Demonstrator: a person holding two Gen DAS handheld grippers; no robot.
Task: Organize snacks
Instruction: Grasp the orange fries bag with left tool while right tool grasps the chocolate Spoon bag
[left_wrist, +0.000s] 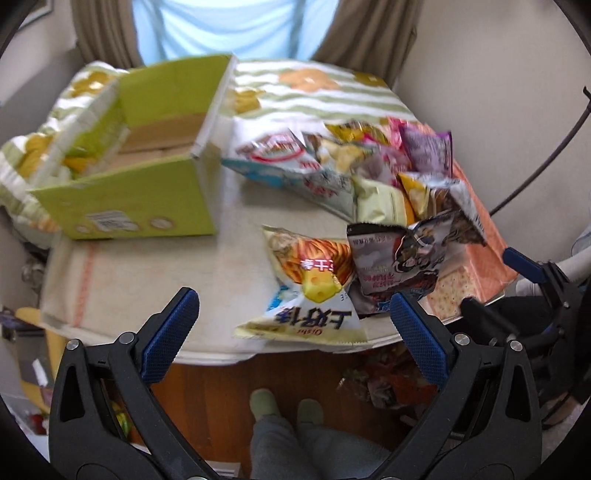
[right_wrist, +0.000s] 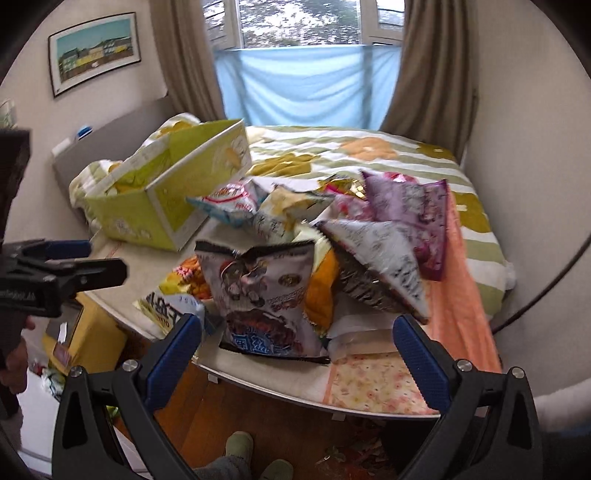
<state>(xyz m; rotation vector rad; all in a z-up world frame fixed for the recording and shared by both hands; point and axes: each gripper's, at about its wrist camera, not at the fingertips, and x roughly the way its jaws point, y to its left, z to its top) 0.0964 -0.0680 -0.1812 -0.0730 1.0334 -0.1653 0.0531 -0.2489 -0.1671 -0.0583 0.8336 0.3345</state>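
Both the left gripper (left_wrist: 293, 317) and the right gripper (right_wrist: 295, 338) have their jaws spread wide, holding nothing. Just ahead, a heap of snack bags (right_wrist: 332, 236) lies on the bed (right_wrist: 369, 147), a cheese-snack bag (left_wrist: 310, 288) at its near edge; the green cardboard box (left_wrist: 129, 199) stands open to the left.

Crumpled snack bags (left_wrist: 373, 184) heaped beside an open, empty green box (left_wrist: 147, 177)
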